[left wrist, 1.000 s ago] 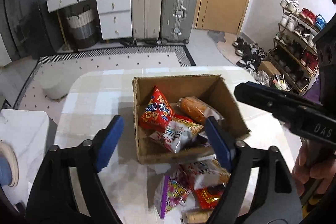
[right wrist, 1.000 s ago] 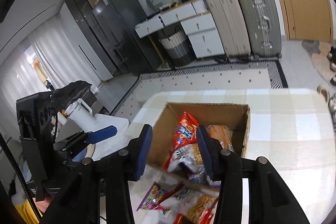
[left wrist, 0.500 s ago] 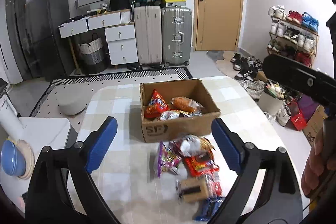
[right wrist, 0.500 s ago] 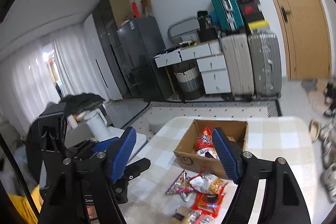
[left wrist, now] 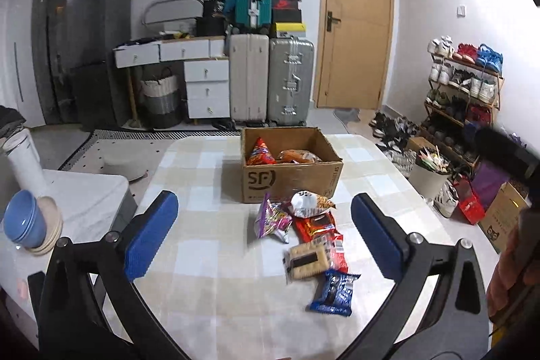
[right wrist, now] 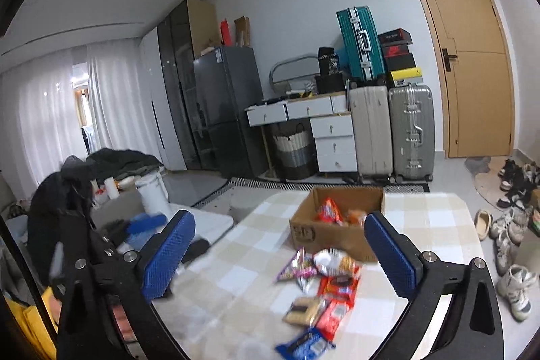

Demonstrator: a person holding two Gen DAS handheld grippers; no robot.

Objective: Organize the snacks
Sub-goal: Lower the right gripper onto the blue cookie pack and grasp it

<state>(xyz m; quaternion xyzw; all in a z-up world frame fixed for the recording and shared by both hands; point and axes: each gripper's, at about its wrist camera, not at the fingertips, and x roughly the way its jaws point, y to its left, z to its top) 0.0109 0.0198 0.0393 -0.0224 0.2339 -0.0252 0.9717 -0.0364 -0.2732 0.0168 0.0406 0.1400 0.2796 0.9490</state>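
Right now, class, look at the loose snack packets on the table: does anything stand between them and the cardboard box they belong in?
Nothing visible does. The loose packets lie on the bare checked table just in front of the cardboard box, whose top is open. Both the left gripper and right gripper are empty, jaws just opened wide.

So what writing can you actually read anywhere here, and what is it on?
"SF": printed on the front of the cardboard box, inside a rounded outline.
Small print at the box's lower right corner: too small to read.
Snack packets on the table: printed, but too blurred to read.
Shoe boxes stacked on the suitcases: logos unreadable.
Brown carton on the floor at right: a cat-face logo, no legible words.
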